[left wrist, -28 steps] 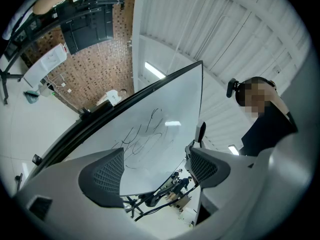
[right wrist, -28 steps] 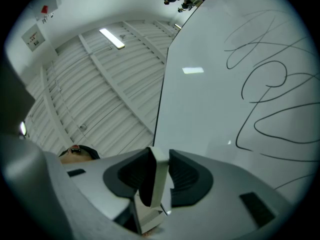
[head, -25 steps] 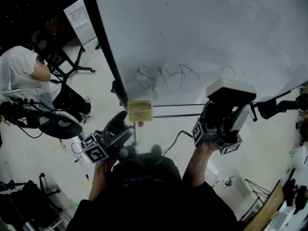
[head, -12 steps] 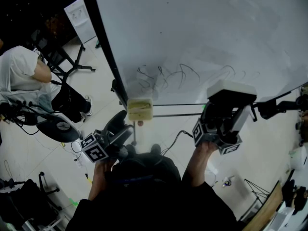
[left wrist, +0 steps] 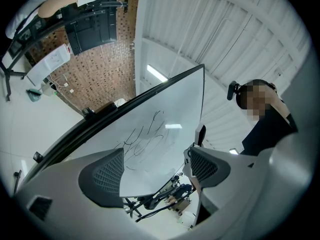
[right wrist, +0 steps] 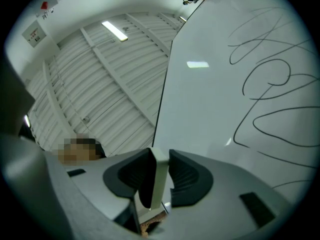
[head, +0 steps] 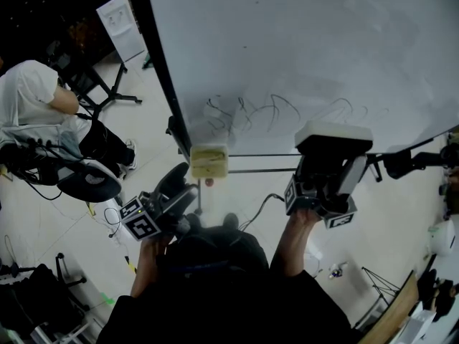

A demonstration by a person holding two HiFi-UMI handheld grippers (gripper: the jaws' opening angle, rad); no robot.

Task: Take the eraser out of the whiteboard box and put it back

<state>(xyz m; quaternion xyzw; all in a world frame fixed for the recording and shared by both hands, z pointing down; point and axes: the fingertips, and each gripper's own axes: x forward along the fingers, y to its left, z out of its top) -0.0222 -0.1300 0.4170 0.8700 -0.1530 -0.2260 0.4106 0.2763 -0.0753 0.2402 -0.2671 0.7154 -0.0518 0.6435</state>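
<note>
A white eraser (head: 333, 136) is clamped between the jaws of my right gripper (head: 330, 155), held up close to the whiteboard (head: 308, 49). In the right gripper view the eraser (right wrist: 158, 174) shows edge-on as a thin white slab, with both dark pads of the right gripper (right wrist: 160, 180) pressed on it. The small yellowish whiteboard box (head: 209, 162) hangs at the board's lower left edge. My left gripper (head: 181, 186) sits just below the box, open. In the left gripper view the left gripper (left wrist: 156, 168) has nothing between its pads.
Black scribbles (head: 269, 113) run across the lower part of the whiteboard. Dark stand bars (head: 262, 165) pass under it. A seated person in a white shirt (head: 29, 99) and an office chair (head: 90, 183) are at the left. Cables lie on the floor.
My right gripper, with the eraser in it, has drifted slightly to the left. The left gripper has stayed where it was.
</note>
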